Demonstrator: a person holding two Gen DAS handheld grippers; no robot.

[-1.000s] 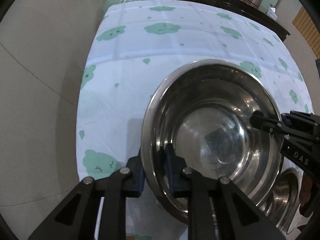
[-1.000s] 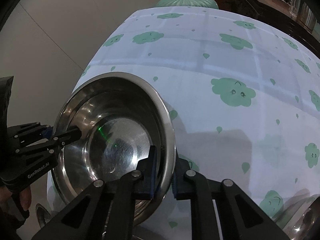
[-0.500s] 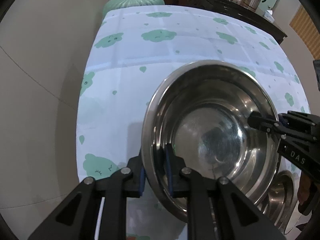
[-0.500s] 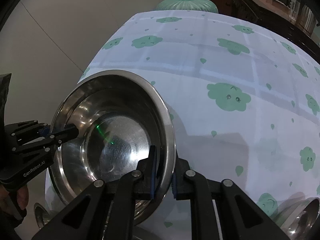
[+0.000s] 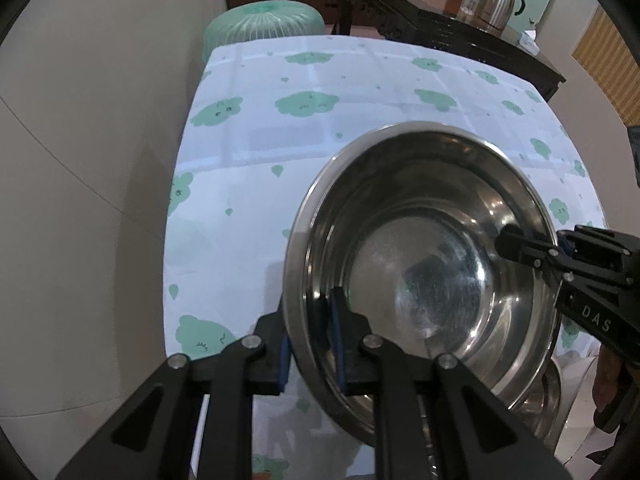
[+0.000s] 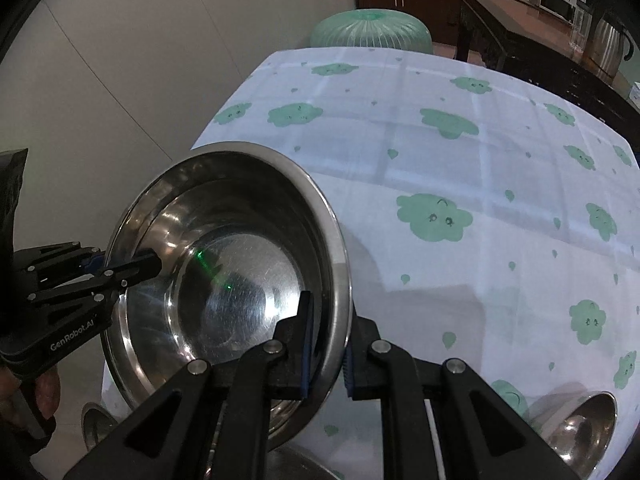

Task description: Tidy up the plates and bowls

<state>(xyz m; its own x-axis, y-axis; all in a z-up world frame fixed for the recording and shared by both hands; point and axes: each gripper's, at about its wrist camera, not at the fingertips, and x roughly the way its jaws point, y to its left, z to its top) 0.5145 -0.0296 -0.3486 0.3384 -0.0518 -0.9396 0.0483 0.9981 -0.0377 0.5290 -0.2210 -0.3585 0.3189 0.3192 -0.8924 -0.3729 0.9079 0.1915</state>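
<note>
A large steel bowl (image 5: 424,264) (image 6: 224,280) hangs tilted above the near edge of the cloud-patterned tablecloth (image 5: 304,152). My left gripper (image 5: 311,332) is shut on its near-left rim, one pad inside the wall and one outside. My right gripper (image 6: 326,346) is shut on the opposite rim in the same way. Each gripper shows in the other's view: the right gripper (image 5: 532,248) at the bowl's right edge, the left gripper (image 6: 120,268) at its left edge. The bowl is empty.
More steel bowls lie below the held one: one at the lower right (image 5: 548,396), one at the table's near right corner (image 6: 580,428), a small one at the lower left (image 6: 94,420). A green ribbed stool (image 5: 264,24) stands beyond the table. A dark sideboard with a kettle (image 5: 500,4) lines the right.
Both grippers have risen with the bowl held between them. The table has dropped away and more of its far end and the room shows.
</note>
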